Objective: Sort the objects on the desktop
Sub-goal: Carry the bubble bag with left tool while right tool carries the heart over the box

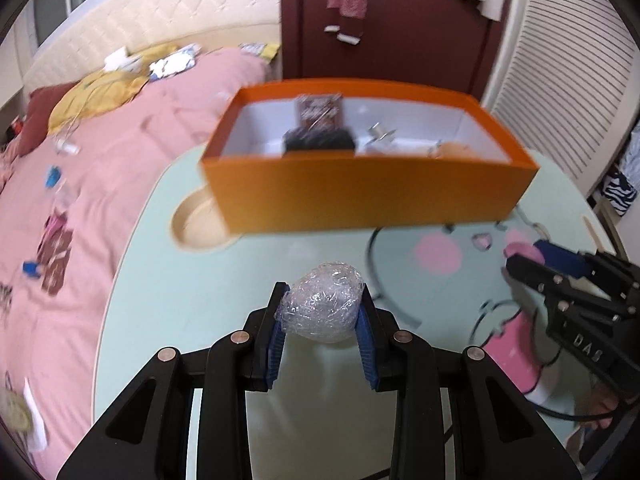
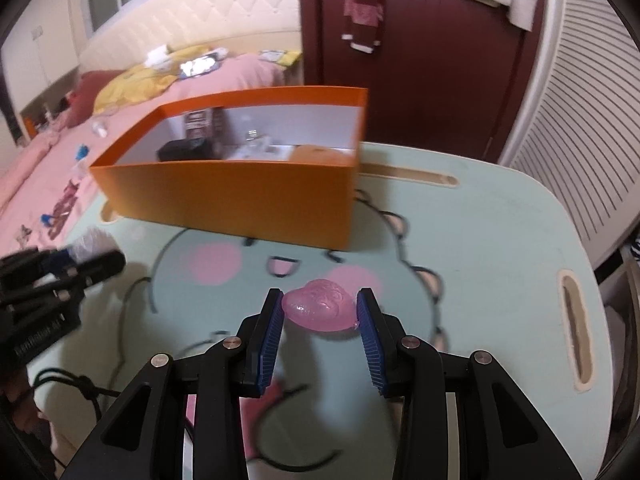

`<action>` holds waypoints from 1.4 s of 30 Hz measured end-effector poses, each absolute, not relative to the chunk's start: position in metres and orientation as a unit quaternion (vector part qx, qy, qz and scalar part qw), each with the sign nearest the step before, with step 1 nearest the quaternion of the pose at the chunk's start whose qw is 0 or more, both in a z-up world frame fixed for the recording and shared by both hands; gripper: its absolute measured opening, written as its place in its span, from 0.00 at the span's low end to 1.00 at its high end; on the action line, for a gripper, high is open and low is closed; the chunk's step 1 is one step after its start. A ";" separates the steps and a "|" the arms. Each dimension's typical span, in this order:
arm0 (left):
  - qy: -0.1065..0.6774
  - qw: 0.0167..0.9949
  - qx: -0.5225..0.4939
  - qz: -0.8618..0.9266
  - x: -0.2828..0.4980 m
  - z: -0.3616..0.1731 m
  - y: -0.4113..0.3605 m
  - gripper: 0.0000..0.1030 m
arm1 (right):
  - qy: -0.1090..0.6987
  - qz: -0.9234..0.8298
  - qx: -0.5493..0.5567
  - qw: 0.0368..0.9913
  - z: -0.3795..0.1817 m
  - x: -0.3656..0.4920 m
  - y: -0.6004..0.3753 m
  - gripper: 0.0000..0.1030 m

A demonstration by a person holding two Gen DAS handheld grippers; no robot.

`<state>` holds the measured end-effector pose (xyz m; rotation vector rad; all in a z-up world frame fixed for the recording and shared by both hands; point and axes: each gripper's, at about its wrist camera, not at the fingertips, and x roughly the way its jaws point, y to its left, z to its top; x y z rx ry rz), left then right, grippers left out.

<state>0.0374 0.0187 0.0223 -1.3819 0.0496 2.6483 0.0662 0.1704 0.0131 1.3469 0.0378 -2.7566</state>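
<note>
The left gripper [image 1: 322,312] clamps a ball wrapped in crinkled clear film [image 1: 323,307] between its blue pads, and the right gripper [image 2: 320,312] pinches a pink translucent toy [image 2: 319,307] at its fingertips. Beyond both sets of fingers stands the orange box [image 1: 360,196] on the pale green table [image 1: 200,280]. Its blurred contents are hard to name, perhaps a dark case and a small bottle.
</note>
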 end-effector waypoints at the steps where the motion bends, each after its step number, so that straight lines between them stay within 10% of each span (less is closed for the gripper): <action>1: 0.013 0.076 -0.464 0.882 0.039 0.018 0.016 0.33 | 0.014 -0.897 0.439 0.039 0.013 0.066 0.165 0.35; 42: 0.005 0.064 -0.416 0.907 0.048 0.011 0.011 0.33 | 0.027 -0.905 0.423 0.020 0.001 0.068 0.142 0.35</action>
